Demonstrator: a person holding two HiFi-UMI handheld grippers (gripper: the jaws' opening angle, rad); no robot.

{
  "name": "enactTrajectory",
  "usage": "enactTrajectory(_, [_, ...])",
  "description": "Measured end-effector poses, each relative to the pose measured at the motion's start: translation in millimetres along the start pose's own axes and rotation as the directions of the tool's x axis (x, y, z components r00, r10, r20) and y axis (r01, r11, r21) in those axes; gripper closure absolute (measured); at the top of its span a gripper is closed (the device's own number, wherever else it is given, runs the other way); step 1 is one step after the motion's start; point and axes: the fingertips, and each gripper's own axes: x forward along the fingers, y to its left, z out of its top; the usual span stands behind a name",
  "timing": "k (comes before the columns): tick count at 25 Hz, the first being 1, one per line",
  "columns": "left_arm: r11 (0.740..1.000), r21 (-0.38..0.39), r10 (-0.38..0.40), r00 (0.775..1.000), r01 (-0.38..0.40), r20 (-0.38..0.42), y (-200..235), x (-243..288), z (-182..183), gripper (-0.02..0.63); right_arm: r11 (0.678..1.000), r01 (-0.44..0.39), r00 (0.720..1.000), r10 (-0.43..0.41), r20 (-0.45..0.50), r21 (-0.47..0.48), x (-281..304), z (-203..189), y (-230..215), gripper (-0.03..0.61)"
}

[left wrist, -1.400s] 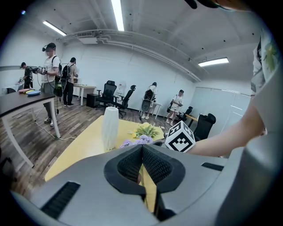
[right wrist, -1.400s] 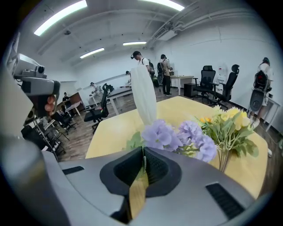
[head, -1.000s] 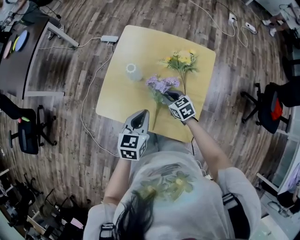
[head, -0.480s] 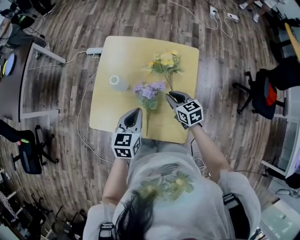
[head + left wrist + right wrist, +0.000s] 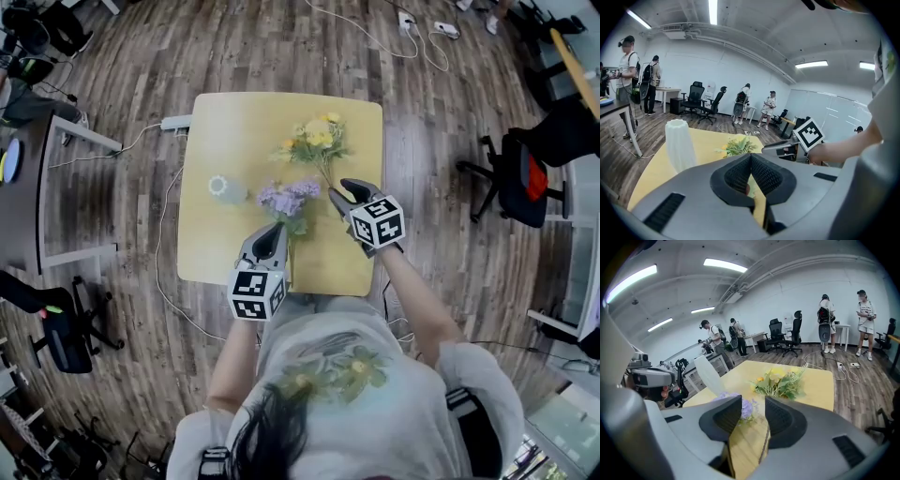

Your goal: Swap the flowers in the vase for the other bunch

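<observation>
**Flowers lie flat beside the vase: purple bunch (image 5: 286,199) and yellow bunch (image 5: 314,141)**

Purple bunch lies on its side near the middle of the smooth yellow wooden table (image 5: 234,122). Its soft lilac heads point to 12 o'clock and its thin green stem trails to 6 o'clock, toward the person. The leafy yellow bunch, with yellow and orange blooms, lies at 1 o'clock of it, stem running to 5 o'clock. The white ribbed vase (image 5: 223,188) stands upright at 9 o'clock of the lilac heads, apart from them, with neither bunch in it.

The grey left gripper (image 5: 274,232) hangs just at 7 o'clock of the purple heads, beside the stem, its black ribbed pads pressed together. The right gripper (image 5: 344,190) sits at 3 o'clock of the lilac heads, by the yellow bunch's stem end. Its jaws have just been opening and stand spread, pinching nothing; the gap shows tabletop and a thin stem lying on it.

A white power strip (image 5: 175,122) lies on the plank floor (image 5: 431,141) at the table's 10 o'clock corner, and a black office chair (image 5: 520,178) stands well apart at 3 o'clock
</observation>
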Motion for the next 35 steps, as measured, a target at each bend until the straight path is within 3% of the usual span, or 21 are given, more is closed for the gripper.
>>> enactTrajectory(6, [1.0,0.001,-0.013,1.0,0.013,-0.025,7,13,-2,0.595,0.998,0.037,0.999,-0.037,-0.004,0.048,29,21,-22,0.363])
enactTrajectory(11, [1.0,-0.021,-0.013,0.999,0.012,-0.039,18,21,-5,0.595,0.985,0.072,0.997,-0.073,-0.001,0.159,59,38,-46,0.34])
enactTrajectory(15, [1.0,-0.025,-0.013,0.999,0.012,-0.047,25,28,-8,0.595,0.978,0.109,0.994,-0.104,-0.039,0.18,86,46,-60,0.33])
enactTrajectory(26, [0.998,-0.052,0.019,0.999,-0.021,-0.046,53,37,-13,0.595,0.954,0.269,0.948,-0.239,-0.21,0.132,156,31,-91,0.327])
enactTrajectory(32, [0.998,-0.061,0.033,0.998,-0.036,-0.047,58,39,-15,0.595,0.949,0.303,0.92,-0.268,-0.286,0.086,175,20,-109,0.328])
enactTrajectory(33, [0.997,-0.062,0.035,0.998,-0.038,-0.046,59,38,-15,0.595,0.948,0.307,0.917,-0.272,-0.291,0.081,175,19,-112,0.333])
enactTrajectory(35, [0.997,-0.065,0.038,0.998,-0.041,-0.045,61,38,-15,0.595,0.95,0.305,0.913,-0.271,-0.303,0.067,175,18,-116,0.416])
